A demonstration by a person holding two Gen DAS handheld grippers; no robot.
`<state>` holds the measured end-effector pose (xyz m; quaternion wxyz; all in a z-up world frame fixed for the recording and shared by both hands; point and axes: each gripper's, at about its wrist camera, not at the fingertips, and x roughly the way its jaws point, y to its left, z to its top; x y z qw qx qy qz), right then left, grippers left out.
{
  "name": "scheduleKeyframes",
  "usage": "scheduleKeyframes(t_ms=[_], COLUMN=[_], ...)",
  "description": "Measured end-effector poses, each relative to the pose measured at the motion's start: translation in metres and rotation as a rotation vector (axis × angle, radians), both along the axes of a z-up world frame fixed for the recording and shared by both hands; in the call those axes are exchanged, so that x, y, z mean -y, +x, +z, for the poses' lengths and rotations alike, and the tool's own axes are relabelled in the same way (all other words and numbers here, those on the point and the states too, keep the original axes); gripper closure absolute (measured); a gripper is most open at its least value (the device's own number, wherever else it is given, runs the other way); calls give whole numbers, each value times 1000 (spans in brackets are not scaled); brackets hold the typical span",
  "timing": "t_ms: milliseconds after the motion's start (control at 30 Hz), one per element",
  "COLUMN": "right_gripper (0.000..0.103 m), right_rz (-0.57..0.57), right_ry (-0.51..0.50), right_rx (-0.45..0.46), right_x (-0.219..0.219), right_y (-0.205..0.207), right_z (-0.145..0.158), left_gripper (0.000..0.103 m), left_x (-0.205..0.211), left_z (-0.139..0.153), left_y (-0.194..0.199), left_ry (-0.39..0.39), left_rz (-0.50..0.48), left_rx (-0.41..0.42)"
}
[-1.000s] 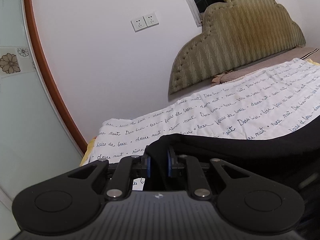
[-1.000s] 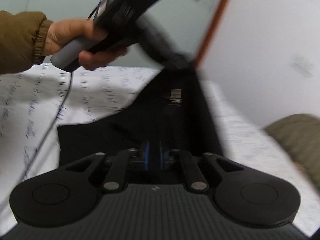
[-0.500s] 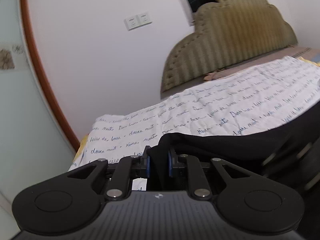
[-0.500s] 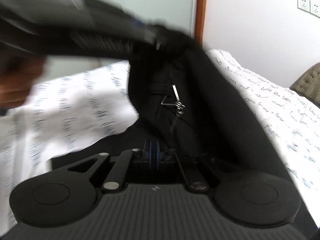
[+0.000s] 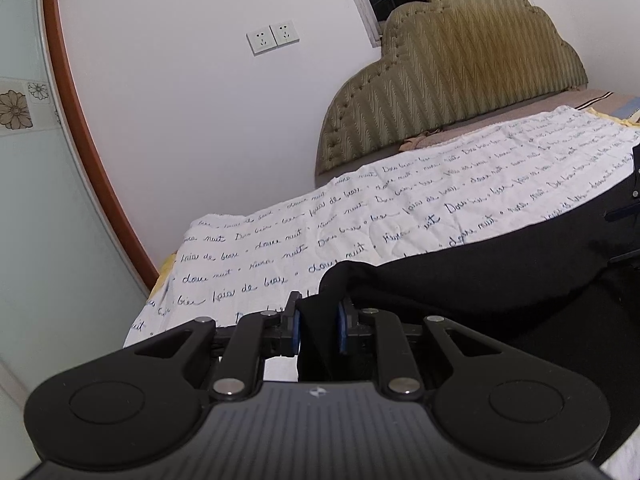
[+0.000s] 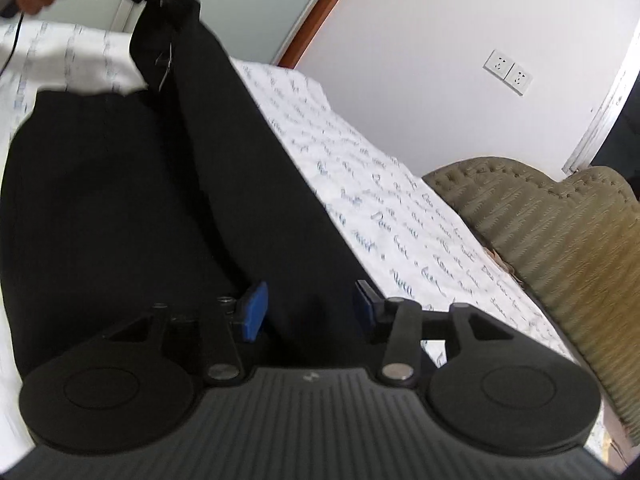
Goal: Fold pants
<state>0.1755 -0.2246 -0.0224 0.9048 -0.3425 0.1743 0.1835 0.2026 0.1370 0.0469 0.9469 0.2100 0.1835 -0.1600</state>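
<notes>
The left gripper pinches a bunched edge of the black pants. The right gripper is opening, its pads clear of the cloth between them.

White quilt printed with blue cursive script covers the bed. Olive padded headboard — scalloped top, stud trim — stands against the white wall. Double wall socket left of it. Reddish-brown door frame; flower-patterned tile beside it.

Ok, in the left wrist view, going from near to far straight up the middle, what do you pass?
left gripper → black pants → script-printed quilt → padded headboard
</notes>
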Motion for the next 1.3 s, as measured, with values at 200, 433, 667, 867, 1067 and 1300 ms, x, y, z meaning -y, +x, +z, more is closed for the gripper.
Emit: scheduleKeyframes(t_ms=[200, 433, 667, 867, 1067, 1300], right_gripper=[63, 100, 100, 100, 100, 100], right_rz=[-9, -53, 0, 81, 97, 89], right_ry=[-210, -274, -257, -290, -310, -297], right_rx=[47, 91, 92, -8, -50, -78], right_x=[-13, -11, -1, -7, -17, -9], right_y=[7, 10, -53, -92, -109, -125], right_z=[-23, -26, 1, -14, -26, -30], left_gripper=[85, 85, 86, 88, 89, 89], left_x=[-4, -7, -17, -29, -53, -53], left_z=[-1, -6, -22, -50, -53, -29], left_y=[-5, -8, -39, -54, -58, -65], left_ry=[-9, -27, 0, 47, 12, -61], left_rz=[39, 69, 58, 113, 197, 185], left_rx=[-13, -41, -70, -153, -195, -218])
